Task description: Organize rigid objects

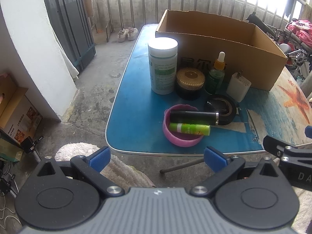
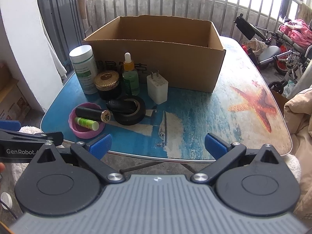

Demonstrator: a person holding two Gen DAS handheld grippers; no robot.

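An open cardboard box [image 2: 156, 58] stands at the back of the table [image 2: 214, 120]. In front of it stand a white bottle [image 2: 83, 68], a gold-lidded black jar [image 2: 107, 83], a dropper bottle [image 2: 130, 76] and a white charger [image 2: 157, 86]. A black tape roll [image 2: 129, 115] holds a small black object. A pink ring [image 2: 85, 130] carries a black tube [image 2: 91, 114] and a green tube [image 2: 86, 122]. My left gripper [image 1: 157, 159] and right gripper [image 2: 158, 144] are open and empty, short of the table's front edge. The same objects show in the left wrist view, with the pink ring [image 1: 181, 138] nearest.
A starfish picture [image 2: 253, 105] covers the table's right side. A grey cabinet [image 1: 68, 25] and white wall [image 1: 25, 48] stand to the left, boxes [image 1: 15, 117] on the floor. A wheelchair with pink cloth [image 2: 282, 42] is at the right. Metal railings run behind.
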